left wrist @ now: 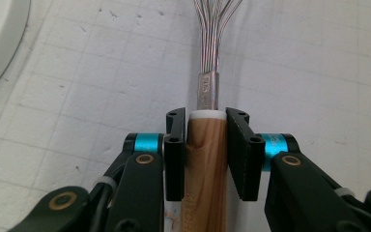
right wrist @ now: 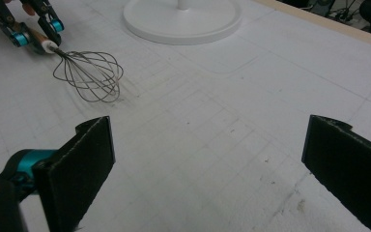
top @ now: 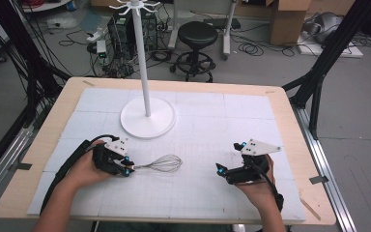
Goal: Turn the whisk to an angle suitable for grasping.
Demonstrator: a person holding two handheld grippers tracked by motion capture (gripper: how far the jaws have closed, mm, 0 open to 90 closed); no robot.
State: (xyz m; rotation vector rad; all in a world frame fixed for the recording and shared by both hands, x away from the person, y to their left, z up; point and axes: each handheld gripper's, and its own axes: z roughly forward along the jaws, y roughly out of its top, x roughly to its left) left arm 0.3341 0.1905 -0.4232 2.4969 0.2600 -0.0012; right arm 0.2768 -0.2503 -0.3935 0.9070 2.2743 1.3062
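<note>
- Left gripper (top: 127, 169): clenched on the wooden handle (left wrist: 204, 164) of the whisk (top: 162, 164); both jaws press flat against the handle just below its white collar
- Whisk position: on the white mat (top: 222, 193), in front of the white stand (top: 148, 117), with the wire head pointing toward the right gripper (top: 221, 169)
- Right gripper: released, jaws spread wide and holding nothing; it hovers over bare mat, well apart from the whisk
- Risk, rotation: the handle is round and smooth, so it may twist between the flat jaws if lifted fast
- Risk, droop: the hold sits at the collar end, and the wire head may sag on lifting
- Risk, snagging: the stand's base lies near; a wide swing could catch the wires on its pole
- Risk, handover: a grasp on the wires by the right gripper would likely bend them
</note>
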